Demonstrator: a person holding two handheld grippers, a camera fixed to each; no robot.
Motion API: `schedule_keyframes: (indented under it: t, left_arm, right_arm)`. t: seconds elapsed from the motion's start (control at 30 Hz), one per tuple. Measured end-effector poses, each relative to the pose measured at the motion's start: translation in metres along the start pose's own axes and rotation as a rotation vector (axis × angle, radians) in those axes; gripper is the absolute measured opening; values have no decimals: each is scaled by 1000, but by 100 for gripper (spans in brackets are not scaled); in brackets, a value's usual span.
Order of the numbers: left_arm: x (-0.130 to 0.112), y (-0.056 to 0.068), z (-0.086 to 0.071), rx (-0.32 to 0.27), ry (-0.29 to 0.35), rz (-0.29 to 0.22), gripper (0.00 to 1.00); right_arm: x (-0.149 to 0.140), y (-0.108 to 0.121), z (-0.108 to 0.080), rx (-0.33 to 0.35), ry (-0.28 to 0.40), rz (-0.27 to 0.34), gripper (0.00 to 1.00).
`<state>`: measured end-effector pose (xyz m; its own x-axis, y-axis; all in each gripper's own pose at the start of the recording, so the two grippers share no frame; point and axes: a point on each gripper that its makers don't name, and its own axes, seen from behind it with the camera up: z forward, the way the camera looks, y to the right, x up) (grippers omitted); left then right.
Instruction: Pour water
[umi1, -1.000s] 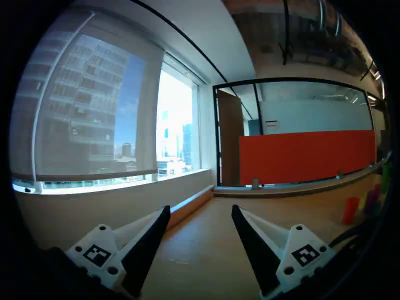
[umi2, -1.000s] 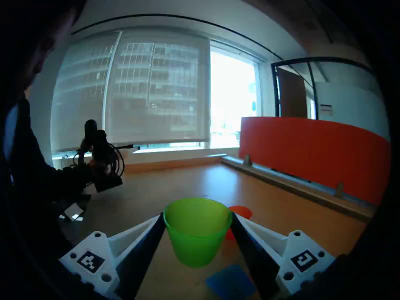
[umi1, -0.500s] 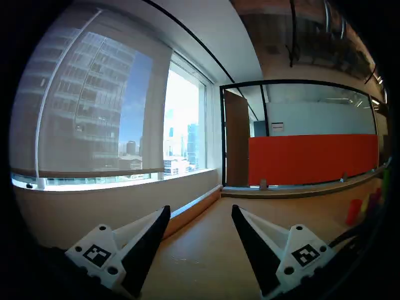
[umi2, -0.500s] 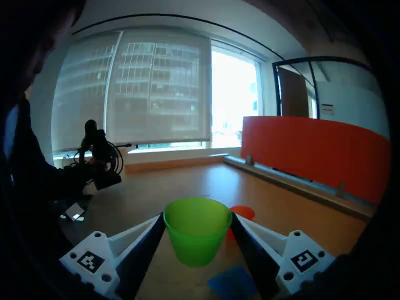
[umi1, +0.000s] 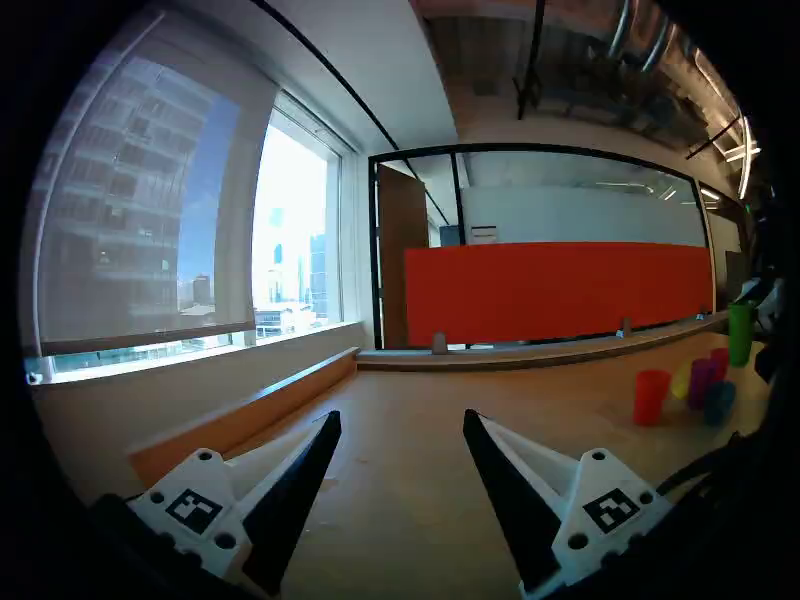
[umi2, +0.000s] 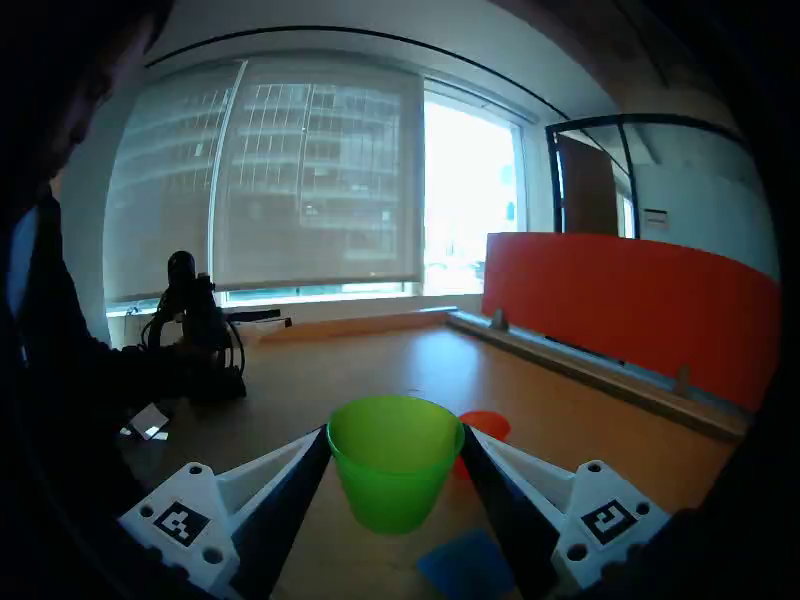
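Right gripper (umi2: 395, 437) clamped the green cup (umi2: 395, 475) over the table (umi2: 330, 375); a red cup (umi2: 488, 424) sat half hidden behind it. Left gripper (umi1: 401, 415) gaped, empty. The green cup's contents were indiscernible.

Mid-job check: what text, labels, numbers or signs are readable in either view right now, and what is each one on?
No text reads clearly.
The white wall sign above the orange partition: too small to read.
The square markers on the fingers: black-and-white patterns, no letters or numbers.
The green cup: no print visible on the side facing the camera.
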<state>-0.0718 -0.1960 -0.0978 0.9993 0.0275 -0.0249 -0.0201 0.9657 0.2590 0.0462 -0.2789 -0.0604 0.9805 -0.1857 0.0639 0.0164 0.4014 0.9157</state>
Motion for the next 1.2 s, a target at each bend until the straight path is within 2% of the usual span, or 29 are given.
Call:
schedule_keyframes:
  t: [0.1,0.2,0.6,0.8,1.2]
  left_arm:
    - [-1,11,-1,-21,2,9,90]
    - [-5,17,-1,-31,-1,-1,90]
    - [-16,28,3,-45,-14,-19,90]
    - [-18,28,4,-49,-14,-39,90]
    - [-20,28,5,-47,-15,-40,91]
  right_arm:
    - [0,1,-1,-1,3,2,95]
    - [0,1,-1,-2,6,6,95]
    - [-1,0,-2,-3,7,8,95]
    - [-1,0,-2,-5,6,9,95]
    - [6,-11,-1,7,32,11,95]
